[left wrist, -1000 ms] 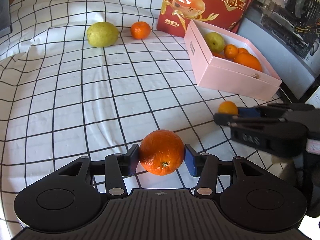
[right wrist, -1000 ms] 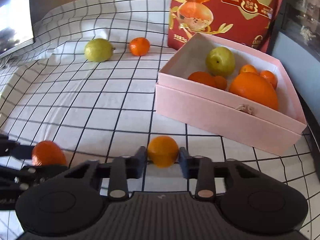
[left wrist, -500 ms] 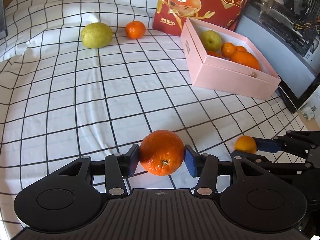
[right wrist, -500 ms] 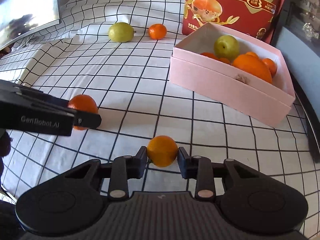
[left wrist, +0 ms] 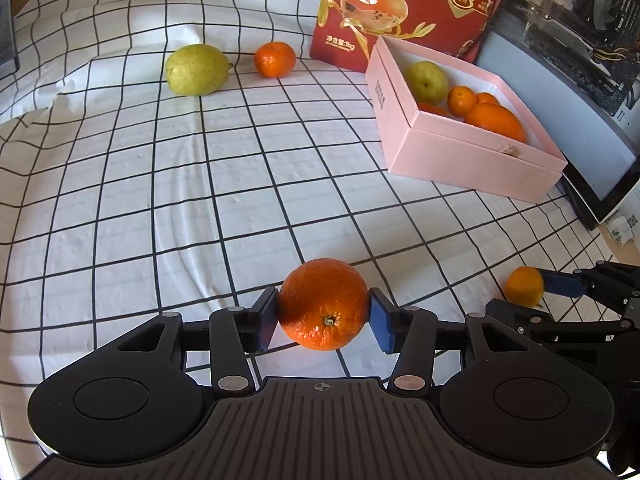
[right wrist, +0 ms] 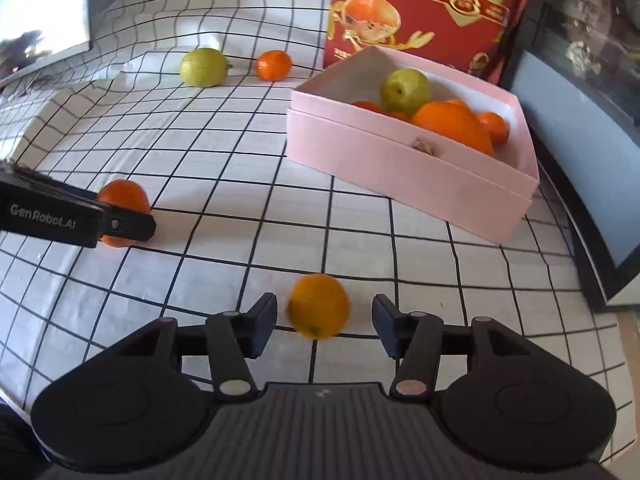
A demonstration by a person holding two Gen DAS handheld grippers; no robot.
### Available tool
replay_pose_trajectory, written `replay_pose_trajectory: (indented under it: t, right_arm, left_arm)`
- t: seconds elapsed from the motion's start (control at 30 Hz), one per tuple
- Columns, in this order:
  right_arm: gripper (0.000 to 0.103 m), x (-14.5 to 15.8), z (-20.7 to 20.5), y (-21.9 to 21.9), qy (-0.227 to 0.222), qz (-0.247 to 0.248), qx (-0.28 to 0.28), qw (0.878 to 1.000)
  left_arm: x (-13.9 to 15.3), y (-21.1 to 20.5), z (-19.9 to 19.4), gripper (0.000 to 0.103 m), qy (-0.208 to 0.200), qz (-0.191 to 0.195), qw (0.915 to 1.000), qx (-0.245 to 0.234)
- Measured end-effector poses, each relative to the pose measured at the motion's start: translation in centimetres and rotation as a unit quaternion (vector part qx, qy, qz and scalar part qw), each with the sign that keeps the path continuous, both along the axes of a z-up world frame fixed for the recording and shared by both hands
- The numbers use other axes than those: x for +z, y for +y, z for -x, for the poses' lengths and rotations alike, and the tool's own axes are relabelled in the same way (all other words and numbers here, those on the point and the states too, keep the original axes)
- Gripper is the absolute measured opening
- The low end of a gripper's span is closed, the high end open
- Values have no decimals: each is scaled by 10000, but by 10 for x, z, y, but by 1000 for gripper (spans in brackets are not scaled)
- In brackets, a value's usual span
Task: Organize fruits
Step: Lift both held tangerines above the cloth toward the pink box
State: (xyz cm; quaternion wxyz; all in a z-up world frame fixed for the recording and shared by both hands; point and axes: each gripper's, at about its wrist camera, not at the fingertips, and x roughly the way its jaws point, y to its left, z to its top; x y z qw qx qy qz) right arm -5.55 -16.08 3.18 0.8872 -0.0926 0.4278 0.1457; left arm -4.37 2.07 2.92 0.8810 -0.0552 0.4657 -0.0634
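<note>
My left gripper (left wrist: pixel 324 318) is shut on a large orange (left wrist: pixel 323 304), its blue pads pressed on both sides. In the right wrist view my right gripper (right wrist: pixel 324 320) has its jaws opening; a small orange (right wrist: pixel 319 306), blurred, sits between the fingers with a gap on each side. The same small orange (left wrist: pixel 523 286) shows at the right edge of the left wrist view. The pink box (right wrist: pixel 404 168) holds a green pear (right wrist: pixel 405 87), a big orange (right wrist: pixel 452 126) and small tangerines. On the cloth at the back lie a loose green pear (left wrist: pixel 197 69) and a tangerine (left wrist: pixel 275 59).
A red fruit bag (left wrist: pixel 404 4) stands behind the pink box (left wrist: pixel 472 160). Dark framed panels (right wrist: pixel 576 184) line the right side. A screen (right wrist: pixel 40 12) stands at the far left. The checked cloth (left wrist: pixel 160 200) covers the table.
The right gripper's jaws have parted and let go of the small orange, which now sits loose between them. That gripper drew back toward me, away from the box. The left gripper kept its grip.
</note>
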Motion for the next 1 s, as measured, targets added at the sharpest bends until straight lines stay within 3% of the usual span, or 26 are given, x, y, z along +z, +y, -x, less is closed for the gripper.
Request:
replay_pose_trajectory:
  t: [0.47, 0.53, 0.7, 1.0]
  right_arm:
    - [53, -3, -3, -2, 29, -302, -59, 9995]
    - [52, -3, -2, -3, 51, -316, -84, 9995]
    - [32, 1, -2, -4, 93, -280, -172, 9994]
    - [32, 6, 4, -9, 44, -372, -305, 9988]
  left_arm:
    - [-3, -1, 0, 53, 48, 25, 10000, 22]
    - [-4, 0, 0, 53, 49, 50, 10000, 33]
    - [-3, 0, -1, 53, 65, 90, 9999, 51]
    - [-4, -2, -1, 53, 31, 46, 10000, 45]
